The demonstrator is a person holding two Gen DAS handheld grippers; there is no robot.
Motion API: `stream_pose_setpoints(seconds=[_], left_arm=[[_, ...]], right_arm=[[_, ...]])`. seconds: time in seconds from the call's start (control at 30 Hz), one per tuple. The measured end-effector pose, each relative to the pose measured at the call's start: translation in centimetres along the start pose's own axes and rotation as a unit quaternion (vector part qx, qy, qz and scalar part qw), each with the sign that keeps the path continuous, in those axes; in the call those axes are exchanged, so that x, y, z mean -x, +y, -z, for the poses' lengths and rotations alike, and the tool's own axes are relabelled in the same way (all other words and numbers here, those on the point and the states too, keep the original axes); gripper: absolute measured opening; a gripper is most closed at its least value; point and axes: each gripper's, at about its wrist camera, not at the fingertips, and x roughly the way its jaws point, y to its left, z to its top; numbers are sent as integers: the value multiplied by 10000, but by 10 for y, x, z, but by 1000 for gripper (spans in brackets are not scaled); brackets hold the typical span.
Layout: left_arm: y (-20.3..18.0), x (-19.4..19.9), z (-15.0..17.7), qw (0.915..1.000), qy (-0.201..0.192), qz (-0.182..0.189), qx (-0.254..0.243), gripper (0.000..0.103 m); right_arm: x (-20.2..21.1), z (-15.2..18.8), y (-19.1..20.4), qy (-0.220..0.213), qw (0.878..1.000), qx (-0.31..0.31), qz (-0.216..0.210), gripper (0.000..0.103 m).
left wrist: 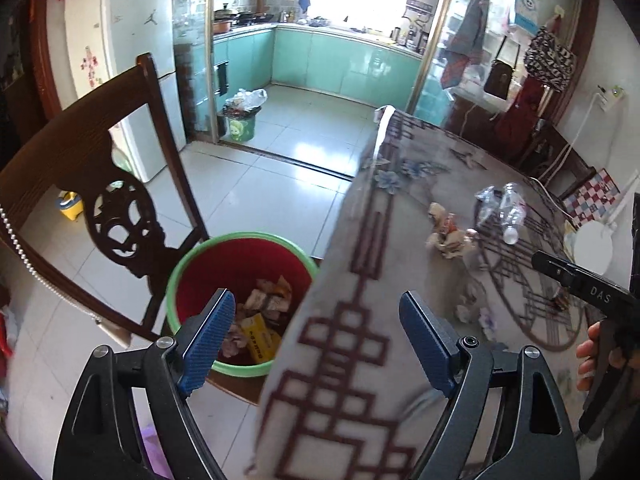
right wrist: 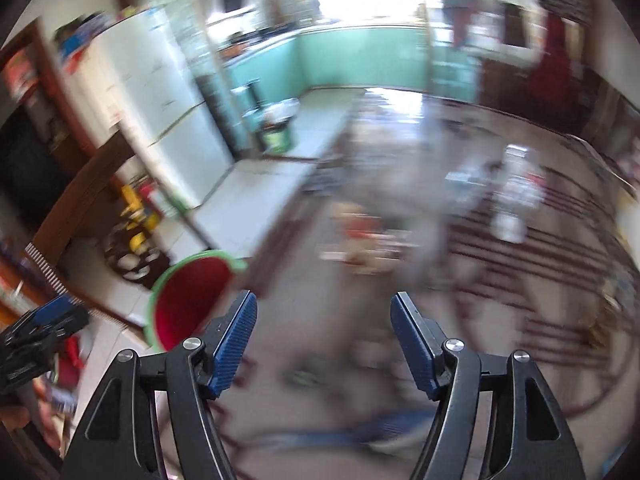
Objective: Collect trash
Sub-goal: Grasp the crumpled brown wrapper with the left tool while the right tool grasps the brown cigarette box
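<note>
1. The left gripper (left wrist: 316,340) is held with its jaws spread wide and nothing between them, straddling the table edge – one finger over the bin (left wrist: 240,304), the other over the tablecloth (left wrist: 400,208).
2. The right gripper (right wrist: 324,344) is likewise seen parted and empty above the cloth; its view is smeared by motion, so fine detail there cannot be read.
3. The bin, green-rimmed with a red inside, is placed on the floor just beside the table, between the table edge and the wooden chair (left wrist: 100,184). Wrappers are already lying in it.
4. Two pieces of trash are left on the table: a crumpled wrapper (left wrist: 448,232) and, just beyond it to the right, a crushed clear plastic bottle (left wrist: 504,208). They lie near each other but apart.
5. From the left gripper both lie ahead and to the right, well apart from its fingers. In the right wrist view the wrapper (right wrist: 360,236) is seen almost straight ahead, between the lines of the two fingers.
6. The right gripper is judged the nearer and better aligned – the wrapper would likely be its next pick.
7. The bottle's long axis is judged to run roughly away from the grippers, cap end nearer, so a grasp across its width seems suitable.
</note>
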Motion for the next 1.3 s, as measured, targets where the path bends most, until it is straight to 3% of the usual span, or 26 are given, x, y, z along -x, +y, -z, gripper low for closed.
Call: stream_pose_setpoints(seconds=[0.1, 0.17, 0.27, 0.37, 0.53, 0.7, 0.73, 0.77, 0.8, 0.87, 1.07, 1.1, 1.13, 1.17, 1.2, 1.27, 1.3], left_arm=[[-43, -3, -3, 9996, -52, 255, -124, 86], [-70, -11, -6, 9992, -16, 336, -218, 87], [-100, -23, -10, 9988, 35, 452, -186, 88], [-124, -34, -12, 9990, 86, 398, -167, 88], [-149, -61, -17, 9995, 235, 115, -186, 88], [-160, -99, -29, 9994, 281, -162, -97, 88], [-162, -109, -31, 9994, 310, -167, -78, 88], [-164, -120, -34, 9992, 351, -181, -61, 88], [-167, -132, -38, 9988, 416, -236, -38, 88], [-169, -152, -43, 9984, 497, -278, 48, 88], [-171, -203, -44, 9950, 922, -259, 270, 86], [-170, -209, -42, 9942, 995, -261, 323, 81], [-171, -212, -41, 9937, 1038, -256, 345, 62], [-171, -214, -40, 9935, 1071, -158, 364, 53], [-172, -212, -39, 9940, 1041, -97, 334, 50], [-178, -205, -40, 9954, 945, -123, 76, 17], [-181, -201, -40, 9955, 933, -130, -50, 17]], right_arm=[[18, 4, -97, -47, 9933, -708, 918, 73], [18, 8, -158, 106, 9821, -1241, 1415, 73], [3, 14, -236, 234, 9636, -2059, 1691, 73], [-27, 16, -279, 427, 9521, -2500, 1710, 73], [-65, 16, -298, 803, 9484, -2528, 1736, 73], [-80, 21, -307, 765, 9501, -2720, 1326, 72], [-81, 22, -308, 771, 9505, -2735, 1260, 64], [-81, 23, -307, 730, 9523, -2632, 1361, 39], [-84, 23, -310, 748, 9532, -2584, 1376, 27], [-86, 22, -315, 744, 9538, -2624, 1261, 21], [-83, 23, -322, 673, 9566, -2621, 1079, 21], [-81, 22, -322, 643, 9573, -2612, 1056, 21], [-77, 21, -319, 623, 9589, -2548, 1086, 21], [-70, 20, -315, 586, 9612, -2436, 1149, 21], [-64, 18, -310, 540, 9632, -2339, 1213, 21], [-52, 10, -300, 425, 9666, -2177, 1281, 21], [-47, 7, -297, 379, 9678, -2138, 1275, 21]])
